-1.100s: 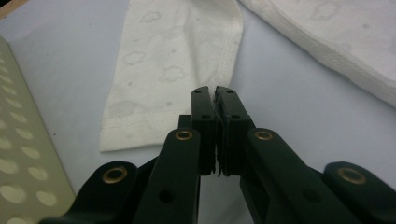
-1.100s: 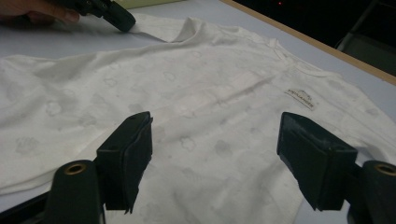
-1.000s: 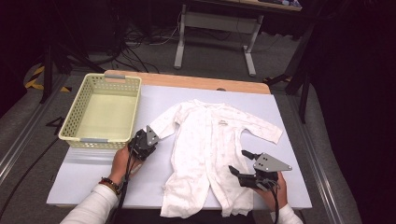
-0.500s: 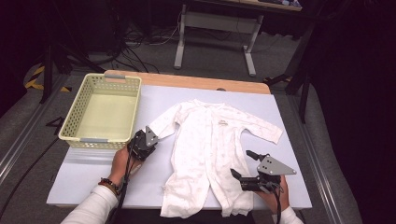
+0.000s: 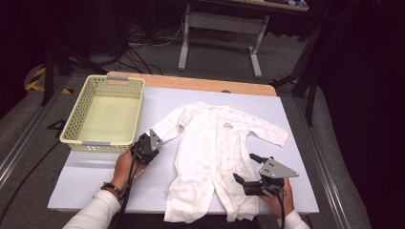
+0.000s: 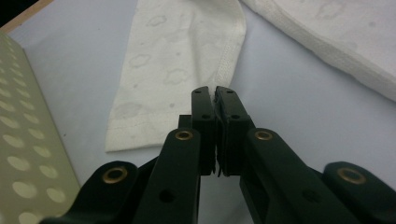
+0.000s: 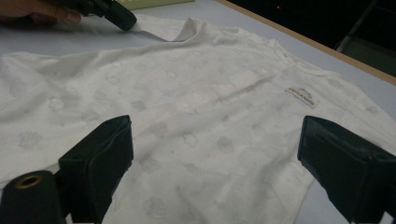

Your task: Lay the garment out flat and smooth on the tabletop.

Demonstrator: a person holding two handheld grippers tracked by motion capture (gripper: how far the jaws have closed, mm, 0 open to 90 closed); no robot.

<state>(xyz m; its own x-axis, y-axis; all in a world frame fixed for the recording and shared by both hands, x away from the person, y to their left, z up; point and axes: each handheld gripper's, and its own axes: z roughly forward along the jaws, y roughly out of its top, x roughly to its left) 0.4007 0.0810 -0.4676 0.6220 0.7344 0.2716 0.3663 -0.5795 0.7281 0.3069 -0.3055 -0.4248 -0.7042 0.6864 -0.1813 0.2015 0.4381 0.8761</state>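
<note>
White romper (image 5: 215,157) flat on table (image 5: 95,176), chest label (image 7: 301,96) unreadable — left gripper (image 6: 215,100) closed, empty, beside sleeve; right gripper (image 5: 248,167) just opened wide, holding nothing.

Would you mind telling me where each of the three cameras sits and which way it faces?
High view: fixed above the person's side, looking forward and down on the table, basket and baby romper; both forearms, left gripper and right gripper show.
Left gripper view: rides the left gripper, looking along its shut jaws at the romper's sleeve cuff.
Right gripper view: rides the right gripper, its jaws wide apart, facing across the romper's chest; the left gripper shows far off.
Shared: all three show the romper.
</note>
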